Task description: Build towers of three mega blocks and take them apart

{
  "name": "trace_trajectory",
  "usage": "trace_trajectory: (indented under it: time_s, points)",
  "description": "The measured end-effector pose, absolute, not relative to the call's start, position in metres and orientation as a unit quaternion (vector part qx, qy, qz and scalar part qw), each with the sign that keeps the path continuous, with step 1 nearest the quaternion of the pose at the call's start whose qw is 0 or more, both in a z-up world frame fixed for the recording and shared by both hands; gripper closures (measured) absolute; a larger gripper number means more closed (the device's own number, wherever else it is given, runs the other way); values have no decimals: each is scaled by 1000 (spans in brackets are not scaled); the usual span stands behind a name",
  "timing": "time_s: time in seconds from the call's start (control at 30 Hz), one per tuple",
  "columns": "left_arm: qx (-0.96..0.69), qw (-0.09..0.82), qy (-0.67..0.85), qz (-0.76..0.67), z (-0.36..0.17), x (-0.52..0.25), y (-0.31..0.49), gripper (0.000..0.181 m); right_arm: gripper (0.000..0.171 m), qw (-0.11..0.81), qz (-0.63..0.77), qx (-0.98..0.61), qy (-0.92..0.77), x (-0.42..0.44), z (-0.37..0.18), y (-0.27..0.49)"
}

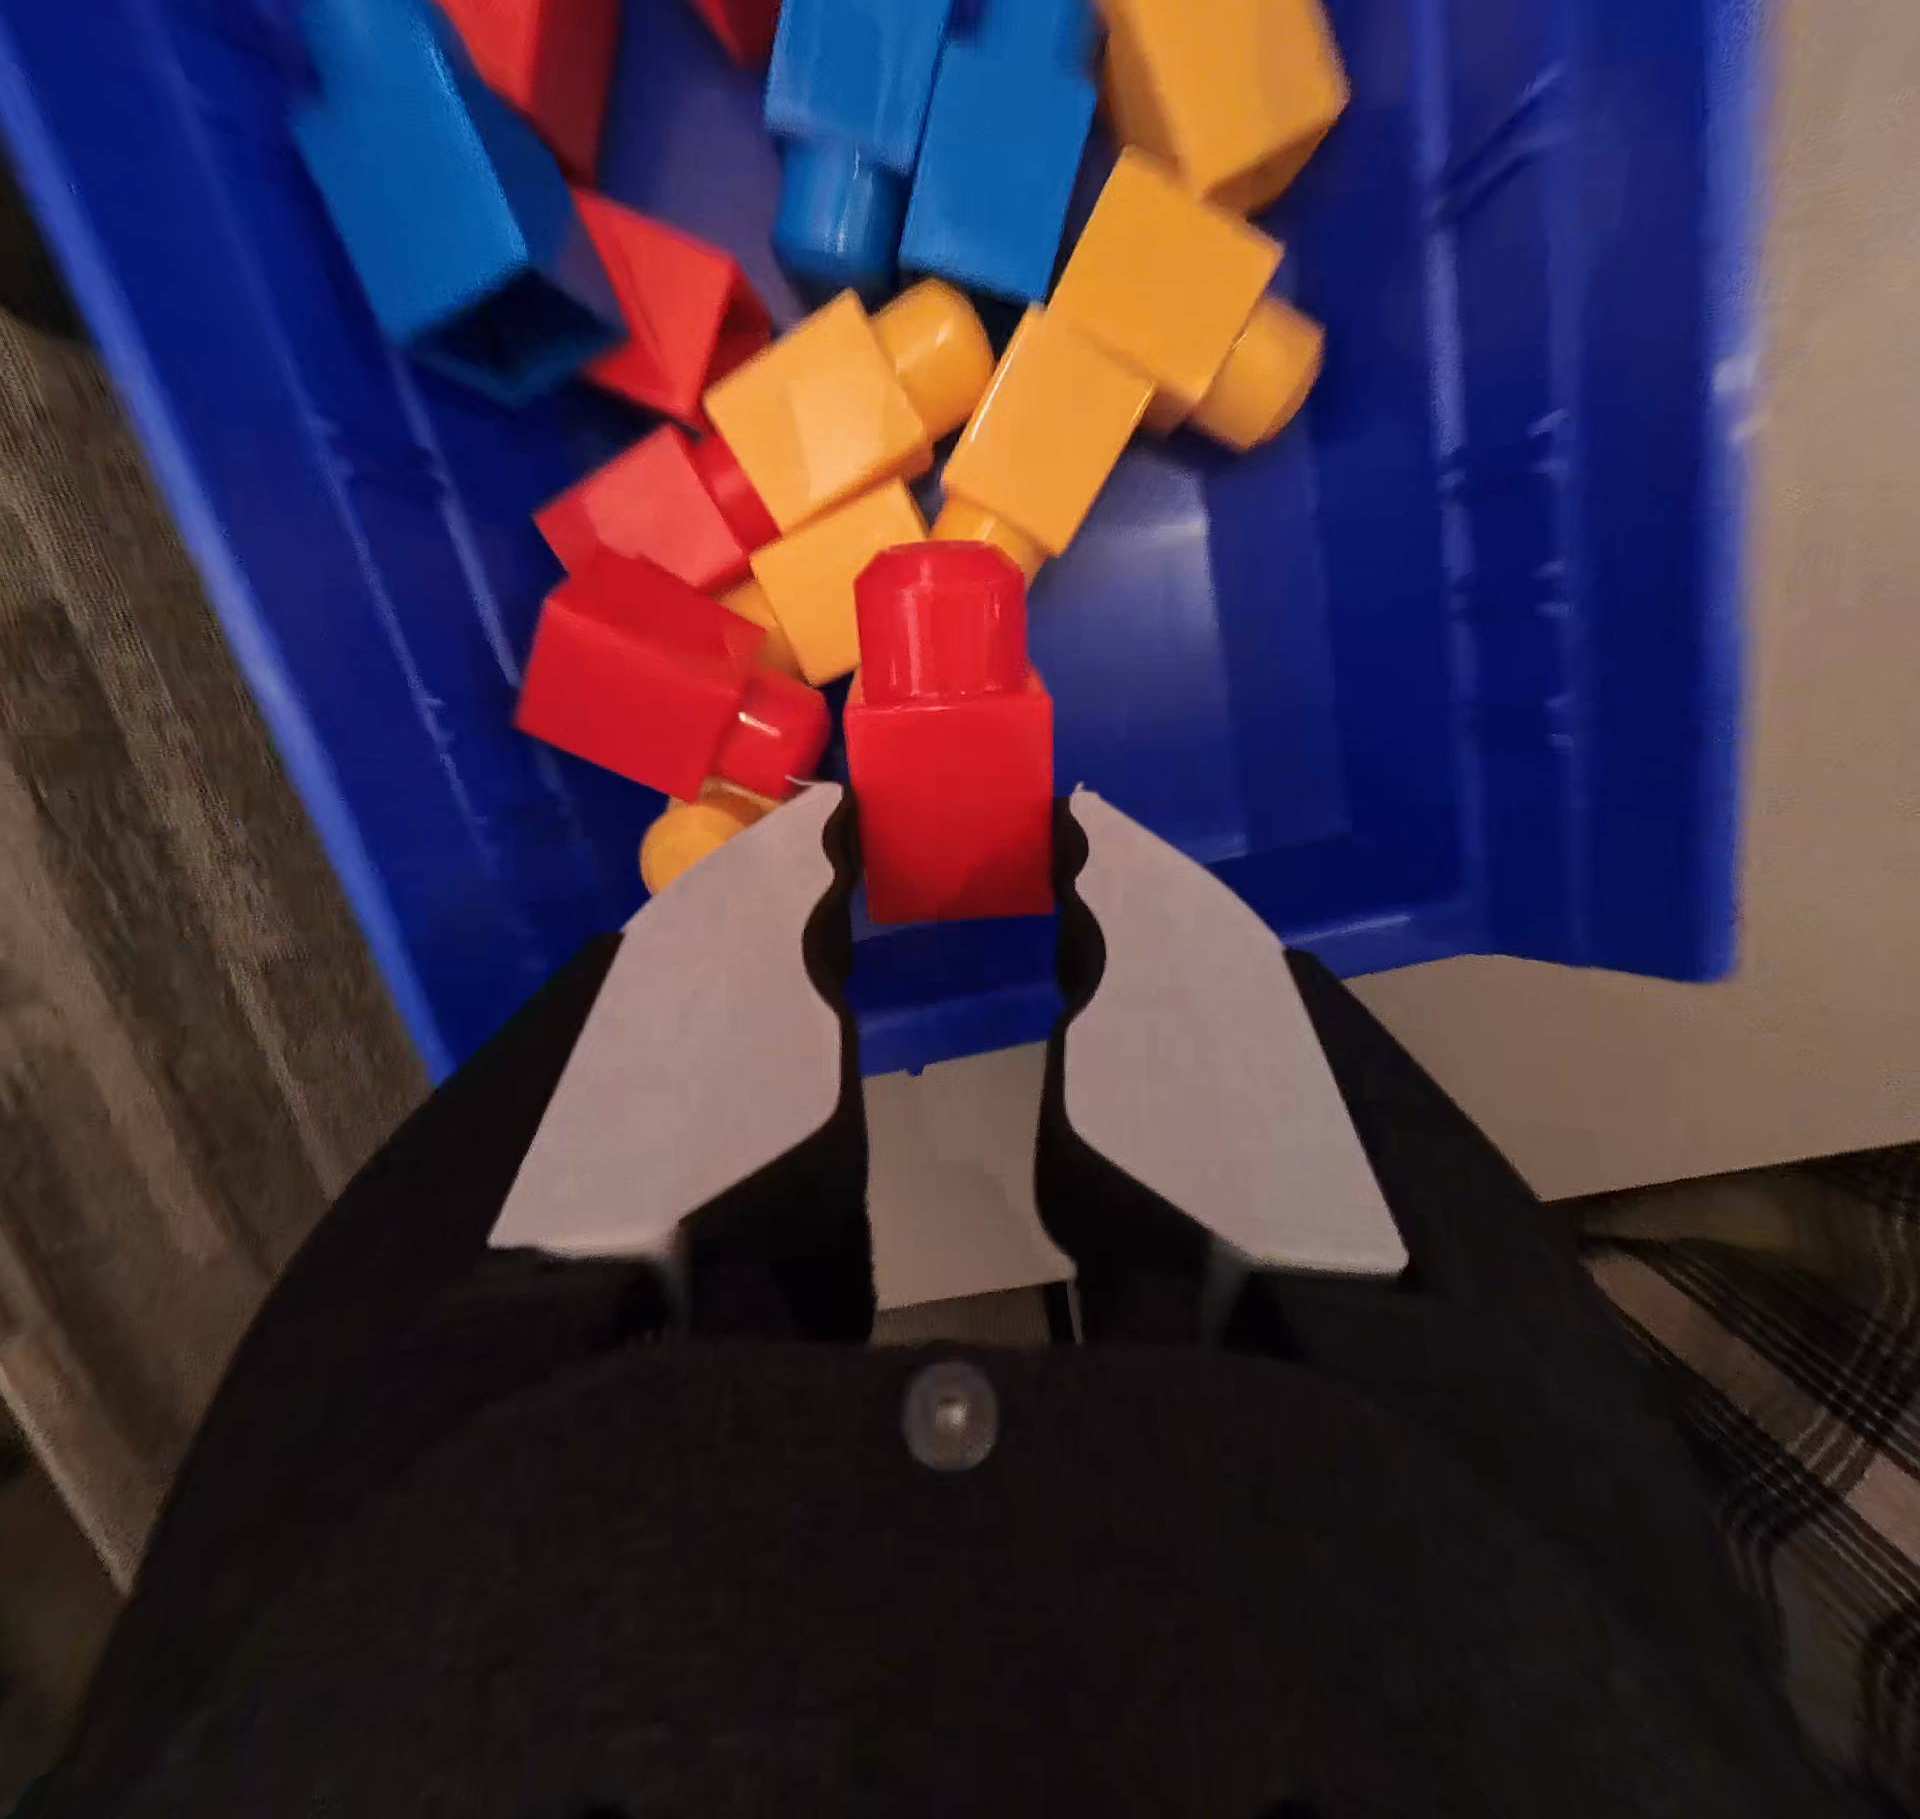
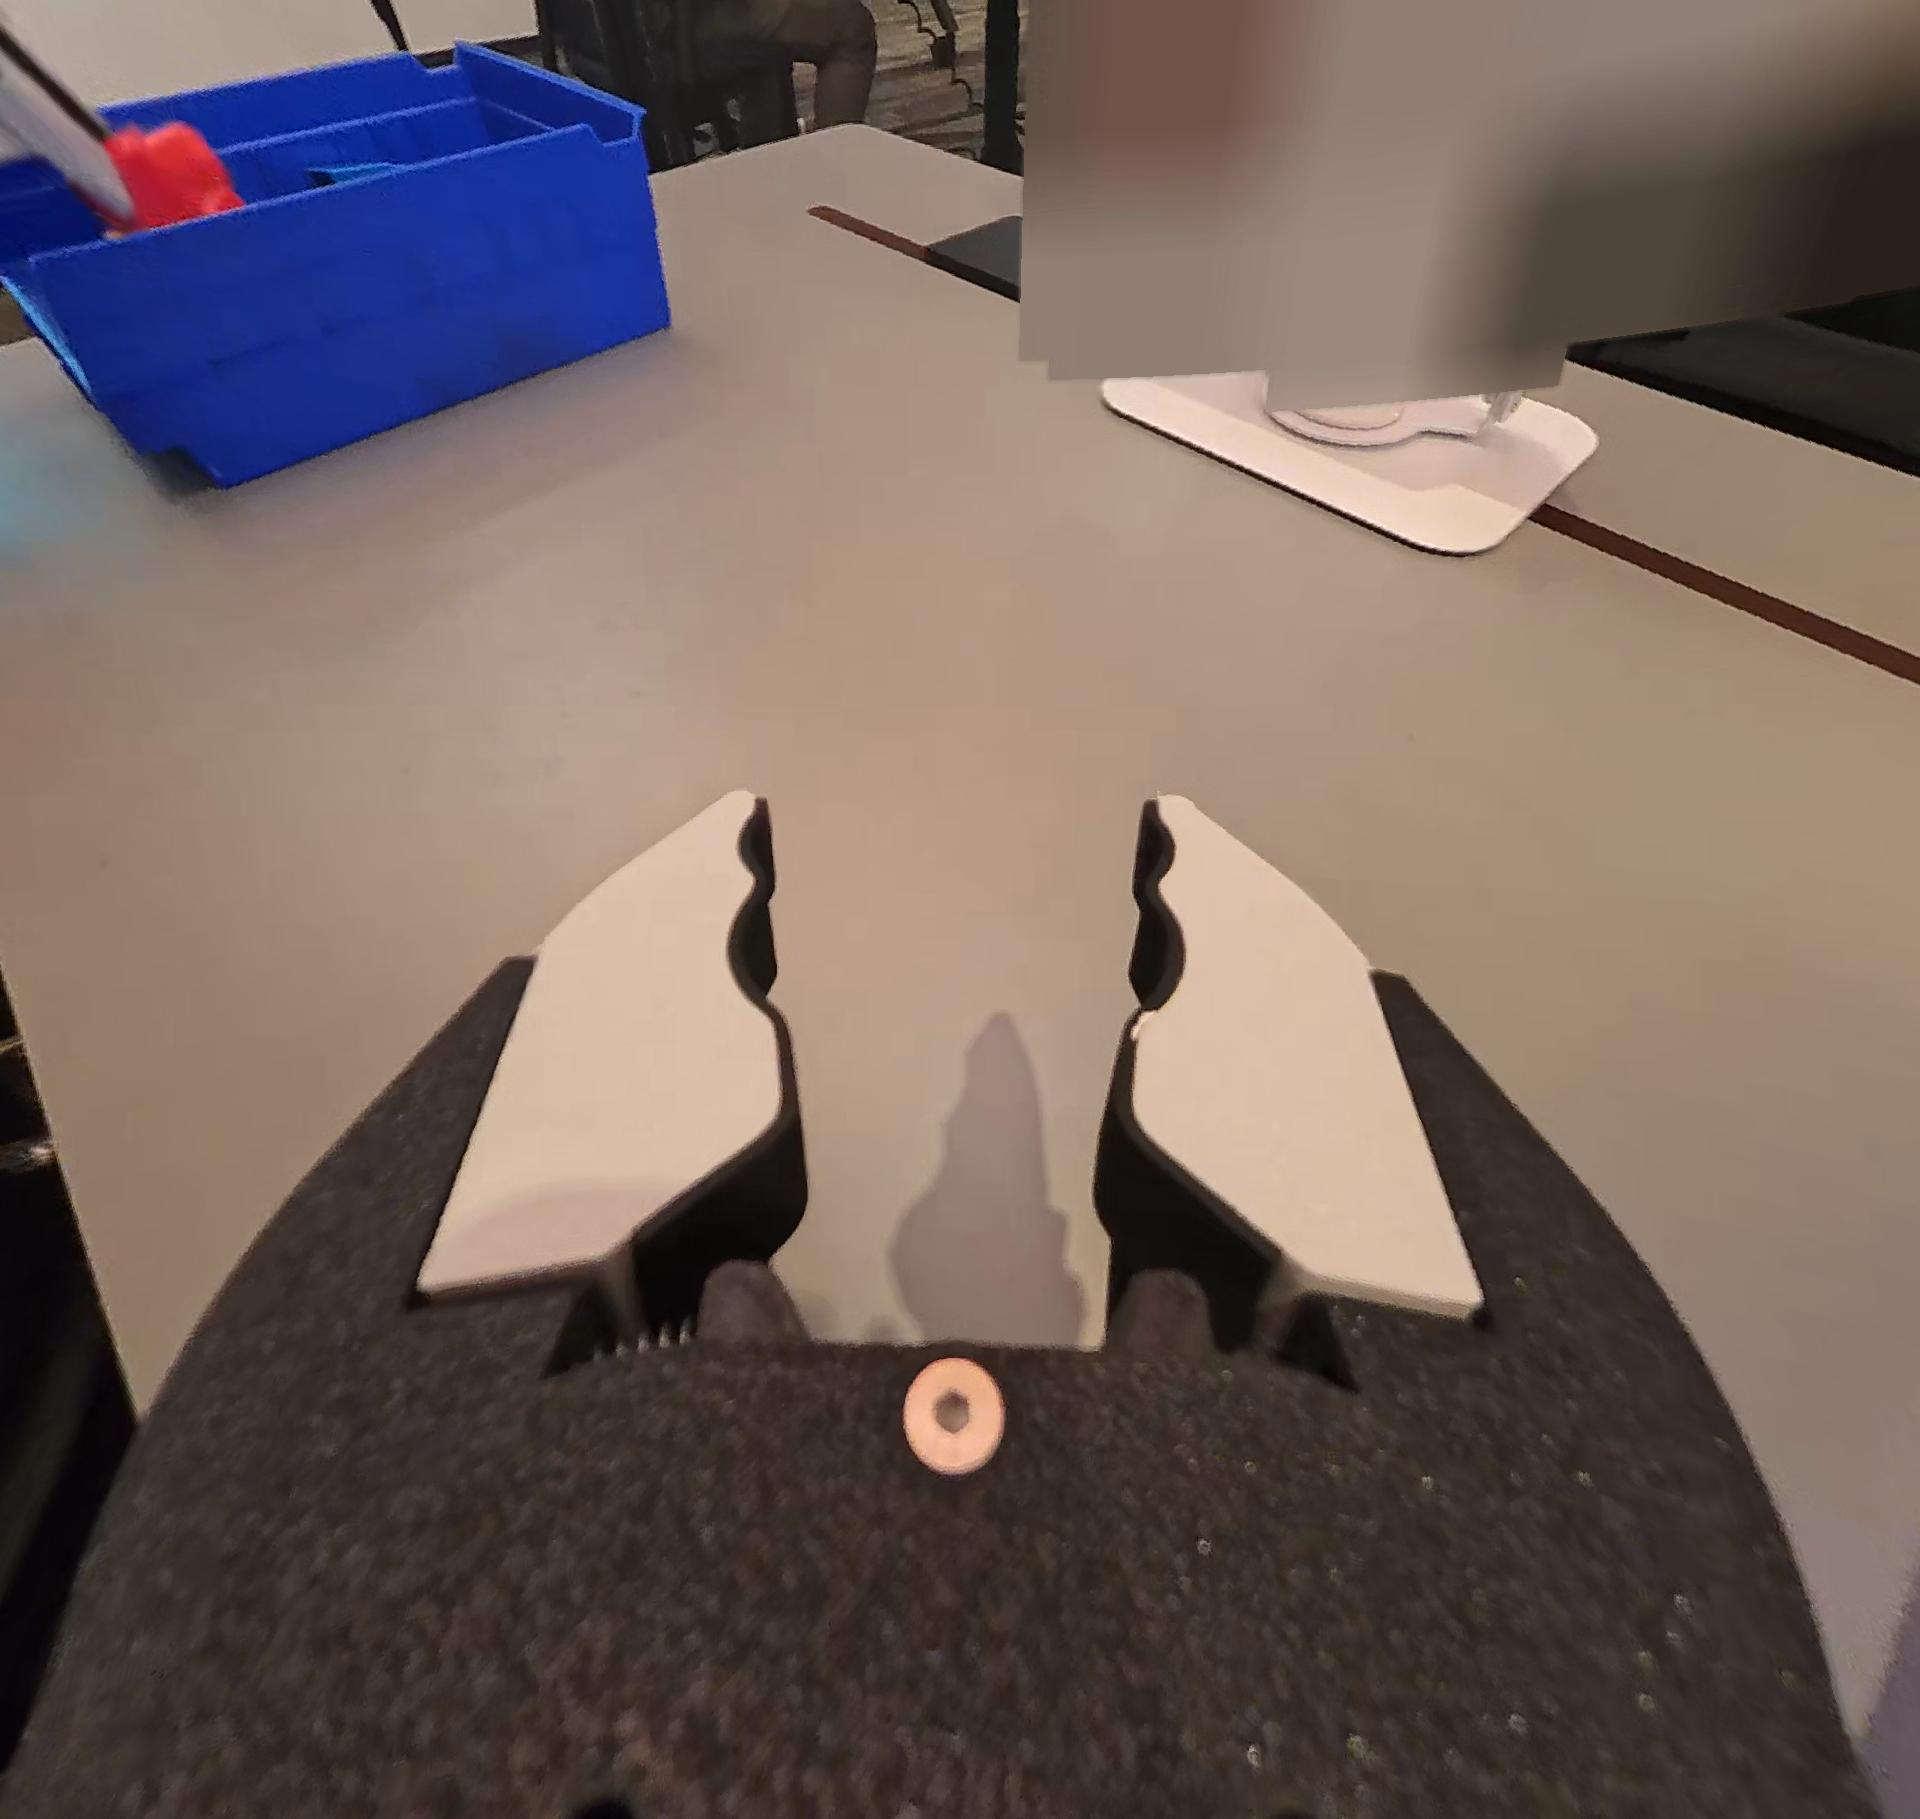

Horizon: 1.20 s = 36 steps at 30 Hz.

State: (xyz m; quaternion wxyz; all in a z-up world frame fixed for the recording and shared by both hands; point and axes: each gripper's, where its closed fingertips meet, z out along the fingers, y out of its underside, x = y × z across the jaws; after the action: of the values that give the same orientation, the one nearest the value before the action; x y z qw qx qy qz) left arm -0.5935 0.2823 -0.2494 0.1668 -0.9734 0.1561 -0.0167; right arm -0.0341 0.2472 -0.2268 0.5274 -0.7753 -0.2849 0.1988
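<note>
My left gripper (image 1: 956, 798) is shut on a red block (image 1: 948, 730), stud pointing away from me, held above the near end of a blue bin (image 1: 1507, 522). The bin holds several loose red (image 1: 644, 699), blue (image 1: 447, 200) and yellow (image 1: 1112, 377) blocks. In the right wrist view the same bin (image 2: 364, 325) stands at the table's far left, with the left gripper's finger and the red block (image 2: 171, 177) above it. My right gripper (image 2: 954, 813) is open and empty, low over the grey table (image 2: 831, 626).
A white monitor base (image 2: 1361, 450) stands on the table at the right, with a blurred patch above it. A dark seam (image 2: 1714, 595) runs across the table at the right. Chairs and carpet lie beyond the far edge. One gripper's finger ends stand about 55 cm off the other's.
</note>
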Motion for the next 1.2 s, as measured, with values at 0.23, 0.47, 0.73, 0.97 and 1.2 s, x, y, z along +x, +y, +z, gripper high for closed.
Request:
trace_trajectory:
  time_s: [0.23, 0.47, 0.73, 0.97, 1.2]
  points:
    - [-875, 362, 292, -134, -149, -498, 293, 147, 115, 529, 262, -716, -372, -88, -200, 235]
    - [-702, 420, 493, -297, -135, -298, 260, 147, 116, 491, 305, -582, -572, -168, -124, 233]
    - [-643, 387, 515, -415, -172, -225, 240, 147, 124, 347, 310, -586, -664, -200, -130, 245]
    - [-630, 379, 522, -432, -180, -216, 236, 147, 132, 259, 346, -617, -658, -211, -161, 249]
    - [-645, 359, 511, -440, -197, -209, 245, 147, 143, 240, 339, -630, -656, -201, -172, 252]
